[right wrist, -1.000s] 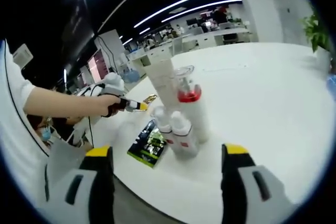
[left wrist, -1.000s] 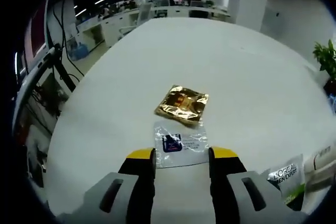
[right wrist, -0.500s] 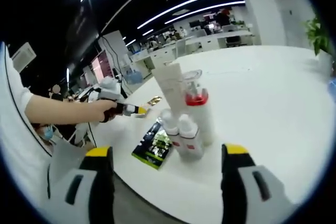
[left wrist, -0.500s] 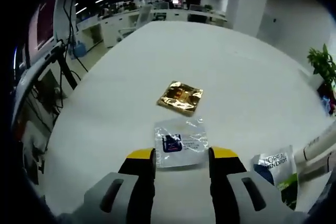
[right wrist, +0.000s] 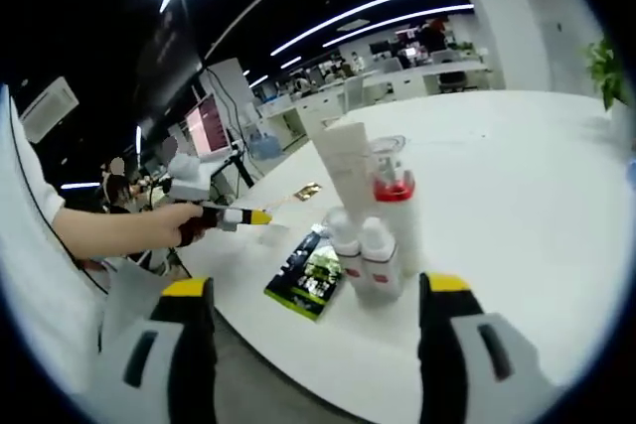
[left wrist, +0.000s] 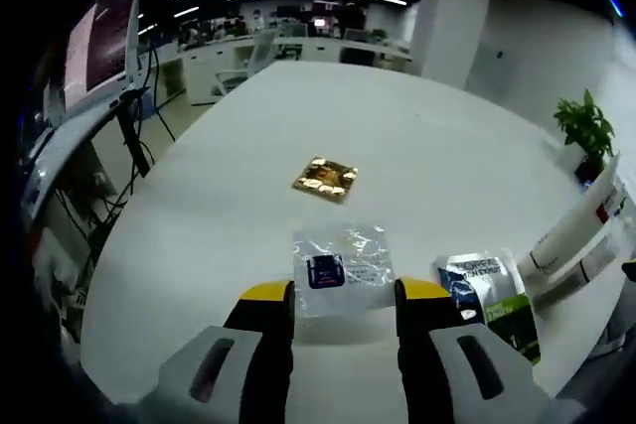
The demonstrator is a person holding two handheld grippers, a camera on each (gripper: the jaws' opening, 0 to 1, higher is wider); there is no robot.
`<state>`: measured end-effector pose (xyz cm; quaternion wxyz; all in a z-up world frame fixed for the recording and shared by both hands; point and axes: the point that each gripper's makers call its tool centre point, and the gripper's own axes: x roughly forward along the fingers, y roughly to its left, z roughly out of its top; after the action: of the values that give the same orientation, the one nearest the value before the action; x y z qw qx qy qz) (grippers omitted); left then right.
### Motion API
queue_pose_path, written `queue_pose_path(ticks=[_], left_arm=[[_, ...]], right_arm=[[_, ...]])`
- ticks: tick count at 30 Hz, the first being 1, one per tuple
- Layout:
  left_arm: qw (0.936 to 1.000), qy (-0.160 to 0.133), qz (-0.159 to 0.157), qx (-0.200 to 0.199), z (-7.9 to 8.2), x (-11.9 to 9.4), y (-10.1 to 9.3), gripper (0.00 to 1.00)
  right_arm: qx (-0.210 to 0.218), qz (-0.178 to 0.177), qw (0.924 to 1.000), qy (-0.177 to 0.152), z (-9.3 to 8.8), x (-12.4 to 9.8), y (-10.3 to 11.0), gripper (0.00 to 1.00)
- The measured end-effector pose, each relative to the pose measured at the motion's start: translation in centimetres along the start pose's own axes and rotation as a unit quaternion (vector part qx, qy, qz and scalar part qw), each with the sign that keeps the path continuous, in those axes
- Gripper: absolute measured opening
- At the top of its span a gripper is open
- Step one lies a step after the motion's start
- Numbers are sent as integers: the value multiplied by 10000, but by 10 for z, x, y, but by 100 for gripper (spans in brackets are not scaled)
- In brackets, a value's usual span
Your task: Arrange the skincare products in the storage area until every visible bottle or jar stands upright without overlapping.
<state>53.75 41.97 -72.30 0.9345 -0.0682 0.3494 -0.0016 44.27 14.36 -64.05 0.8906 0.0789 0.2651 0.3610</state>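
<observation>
White bench [left wrist: 248, 176], left tongs pulled back from sachets; nothing picked up yet.

L tongs [left wrist: 343, 293]: jaws part-open, empty, clear sachet [left wrist: 343, 267] lying flat just ahead of tips; vs. 1 s ago the gold sachet [left wrist: 325, 178] sits further ahead and the green/white sachet [left wrist: 487, 300] is now in fuller view to the right, i.e. camera withdrew, items themselves not shifted. R tongs [right wrist: 318, 290]: jaws wide open, empty, well short of bottle cluster. White tube [right wrist: 345, 168], red-cap pump bottle [right wrist: 396, 217] and two small bottles [right wrist: 364, 257] stand upright, touching, ahead between the jaws. Judgement: bottles OK; sachets remain unhandled, task not finished.
</observation>
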Motion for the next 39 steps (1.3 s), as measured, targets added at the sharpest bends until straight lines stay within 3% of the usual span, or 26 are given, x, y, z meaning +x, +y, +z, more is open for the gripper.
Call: queue_pose_path(ticks=[13,22,26,30,39], left_arm=[[9961,-472,-352,663,5,-61,-27,37],[9921,-573,-636,920,2,-84,-51,37],[9897,-620,-750,1053,3,-93,-62,37],[9849,-686,-889,1314,3,-103,-75,37],[9669,-1045,-1237,1971,7,-125,-103,37]], right_arm=[[-166,432,9989,-36,9,17,29,83],[-193,677,9975,-61,14,26,45,80],[-216,780,9967,-42,16,30,50,74],[-281,855,9959,-5,19,36,55,68],[184,1313,9909,-253,46,50,76,50]])
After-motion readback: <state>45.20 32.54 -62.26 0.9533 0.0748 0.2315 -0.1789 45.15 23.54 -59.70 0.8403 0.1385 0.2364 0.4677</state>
